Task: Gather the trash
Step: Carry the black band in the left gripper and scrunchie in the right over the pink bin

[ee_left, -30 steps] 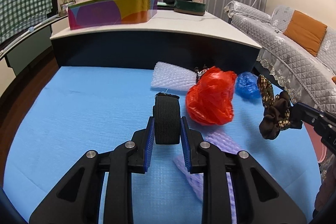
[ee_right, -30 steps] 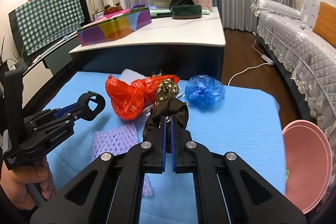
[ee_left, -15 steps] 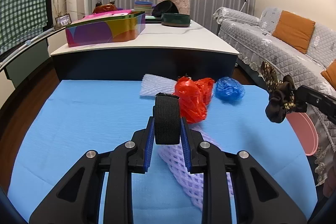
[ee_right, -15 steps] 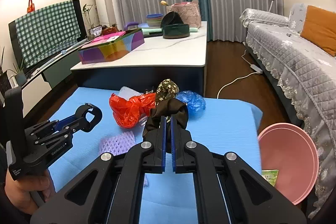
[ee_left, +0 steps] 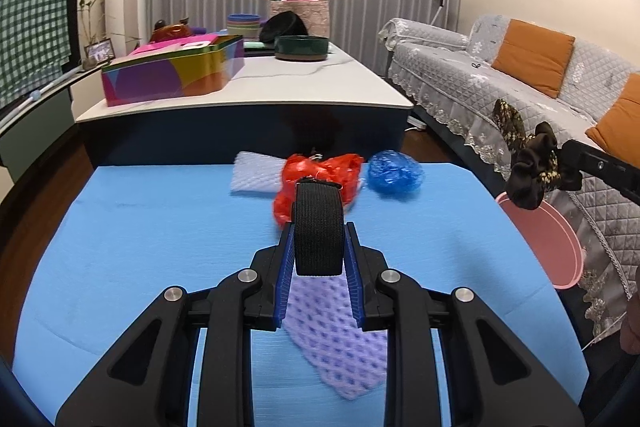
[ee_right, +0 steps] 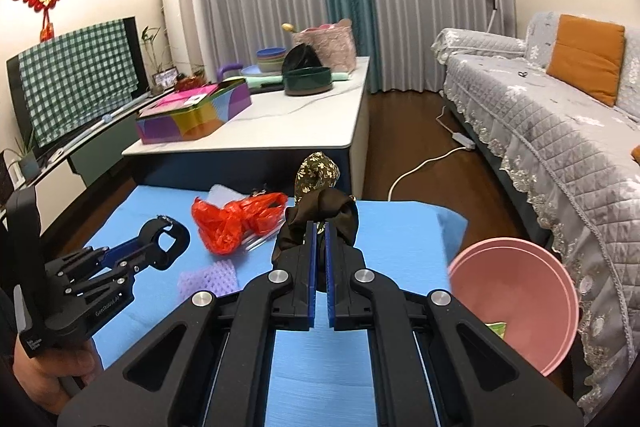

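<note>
Over the blue mat (ee_left: 140, 227), both grippers are loaded: left gripper (ee_left: 319, 247) pinches a black elastic band (ee_left: 319, 227), right gripper (ee_right: 320, 247) is squeezed tight on a dark scrunchie (ee_right: 320, 215). I'd carry each right over the pink basin (ee_right: 516, 287) past the mat's right edge before letting go, since scrunchies bounce.
</note>
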Available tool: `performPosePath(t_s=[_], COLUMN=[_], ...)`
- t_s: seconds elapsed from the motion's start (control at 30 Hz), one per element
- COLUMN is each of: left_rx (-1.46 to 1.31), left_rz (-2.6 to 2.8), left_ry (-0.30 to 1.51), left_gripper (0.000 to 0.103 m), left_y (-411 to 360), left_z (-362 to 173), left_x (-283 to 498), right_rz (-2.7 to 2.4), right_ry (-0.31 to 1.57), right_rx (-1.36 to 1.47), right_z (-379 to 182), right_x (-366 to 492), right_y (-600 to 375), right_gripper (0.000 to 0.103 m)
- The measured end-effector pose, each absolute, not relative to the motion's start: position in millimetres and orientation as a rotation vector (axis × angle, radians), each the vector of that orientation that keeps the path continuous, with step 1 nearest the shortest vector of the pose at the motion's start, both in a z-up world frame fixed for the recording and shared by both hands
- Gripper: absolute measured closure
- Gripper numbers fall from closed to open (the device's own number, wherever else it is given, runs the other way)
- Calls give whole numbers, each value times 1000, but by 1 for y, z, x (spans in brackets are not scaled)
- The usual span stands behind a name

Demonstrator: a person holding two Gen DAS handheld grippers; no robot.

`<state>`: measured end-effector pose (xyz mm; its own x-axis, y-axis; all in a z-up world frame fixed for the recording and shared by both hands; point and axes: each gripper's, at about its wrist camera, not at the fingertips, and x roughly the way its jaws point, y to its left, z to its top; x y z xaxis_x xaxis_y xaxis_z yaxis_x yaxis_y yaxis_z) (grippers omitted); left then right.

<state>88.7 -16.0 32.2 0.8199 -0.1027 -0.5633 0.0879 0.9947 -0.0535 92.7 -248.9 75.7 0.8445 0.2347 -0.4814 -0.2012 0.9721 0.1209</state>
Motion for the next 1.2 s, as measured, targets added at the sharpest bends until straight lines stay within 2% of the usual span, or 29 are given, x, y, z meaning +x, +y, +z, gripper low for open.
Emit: performPosePath(t_s=[1.2], left_rx=[18], left_rz=[-388], left_ry=[585], left_gripper=[79], left_y=[-157], left_z=[49], left_x=[99], right_rz=[-104], right_ry=[440], right_rx=[156], right_z=[101], right_x=[67], right_y=[-413], right_gripper=[99])
